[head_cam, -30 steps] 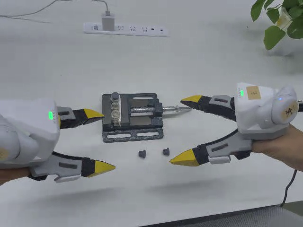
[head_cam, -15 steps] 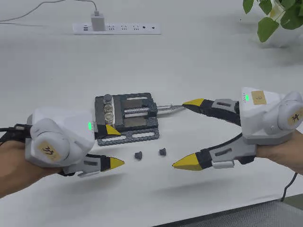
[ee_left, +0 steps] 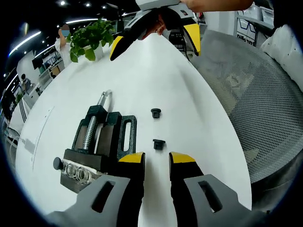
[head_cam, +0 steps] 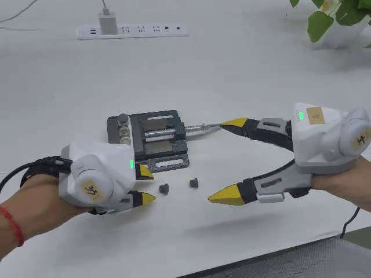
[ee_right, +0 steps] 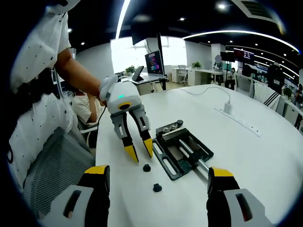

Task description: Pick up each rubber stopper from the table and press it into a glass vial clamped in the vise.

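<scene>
Two dark rubber stoppers (head_cam: 164, 188) (head_cam: 194, 183) lie on the white table just in front of the black vise (head_cam: 168, 152). Clear glass vials (head_cam: 123, 135) are clamped at the vise's left end, and one carries a grey stopper (head_cam: 122, 119). My left gripper (head_cam: 146, 185) is open by a narrow gap, its yellow tips just left of the nearer stopper (ee_left: 158, 143), with nothing between them. My right gripper (head_cam: 226, 160) is wide open to the right of the stoppers, one tip near the vise screw (head_cam: 200, 125). In the right gripper view, both stoppers (ee_right: 147, 168) (ee_right: 157, 187) lie ahead of the jaws.
A white power strip (head_cam: 145, 30) with a charger (head_cam: 107, 23) lies at the table's far side. A potted plant (head_cam: 333, 14) stands at the back right. The table's front edge (head_cam: 290, 250) runs close below my right gripper. A mesh chair (ee_left: 255, 94) sits beside the table.
My left gripper has swung in toward the nearer stopper, rolled over, and its jaws have narrowed. The right gripper has barely moved. The head view has shifted.
</scene>
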Available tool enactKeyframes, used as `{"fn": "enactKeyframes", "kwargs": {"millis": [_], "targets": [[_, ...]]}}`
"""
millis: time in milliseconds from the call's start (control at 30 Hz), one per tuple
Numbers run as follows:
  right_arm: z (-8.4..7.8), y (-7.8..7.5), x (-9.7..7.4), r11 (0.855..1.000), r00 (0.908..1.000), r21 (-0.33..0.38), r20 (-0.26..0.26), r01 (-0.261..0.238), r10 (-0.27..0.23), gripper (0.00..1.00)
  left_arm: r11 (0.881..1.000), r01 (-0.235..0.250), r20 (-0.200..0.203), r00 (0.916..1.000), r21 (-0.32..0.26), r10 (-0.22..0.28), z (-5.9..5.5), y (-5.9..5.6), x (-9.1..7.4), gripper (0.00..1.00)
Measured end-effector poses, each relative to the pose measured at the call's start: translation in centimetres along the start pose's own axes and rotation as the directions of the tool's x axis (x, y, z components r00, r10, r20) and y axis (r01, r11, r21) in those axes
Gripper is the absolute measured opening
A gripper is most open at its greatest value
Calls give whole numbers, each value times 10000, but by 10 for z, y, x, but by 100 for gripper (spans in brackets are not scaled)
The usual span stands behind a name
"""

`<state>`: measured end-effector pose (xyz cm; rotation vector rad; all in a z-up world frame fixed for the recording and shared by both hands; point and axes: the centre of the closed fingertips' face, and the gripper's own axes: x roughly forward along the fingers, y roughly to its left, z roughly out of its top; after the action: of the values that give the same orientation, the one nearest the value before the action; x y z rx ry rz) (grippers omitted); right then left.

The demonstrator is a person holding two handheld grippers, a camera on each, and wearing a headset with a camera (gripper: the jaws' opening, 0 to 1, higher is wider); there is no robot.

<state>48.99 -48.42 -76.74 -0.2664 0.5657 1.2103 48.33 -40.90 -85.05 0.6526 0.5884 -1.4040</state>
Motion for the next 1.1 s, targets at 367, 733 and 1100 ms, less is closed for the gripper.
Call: {"fn": "enactKeyframes", "kwargs": {"millis": [367, 733, 1100], "targets": [[-1, -2, -2, 9999, 10000, 131, -8, 96, -95, 83, 9990, 282, -22, 9996, 355, -281, 3, -4, 11, 11], [1, -1, -2, 9998, 9999, 171, -60, 126, -125, 82, 9985, 402, -120, 9991, 379, -398, 0, -6, 18, 9], [0, -2, -2, 9997, 9999, 183, -64, 147, -146, 81, 9988, 335, -109, 9994, 371, -331, 1, -3, 20, 5]]}}
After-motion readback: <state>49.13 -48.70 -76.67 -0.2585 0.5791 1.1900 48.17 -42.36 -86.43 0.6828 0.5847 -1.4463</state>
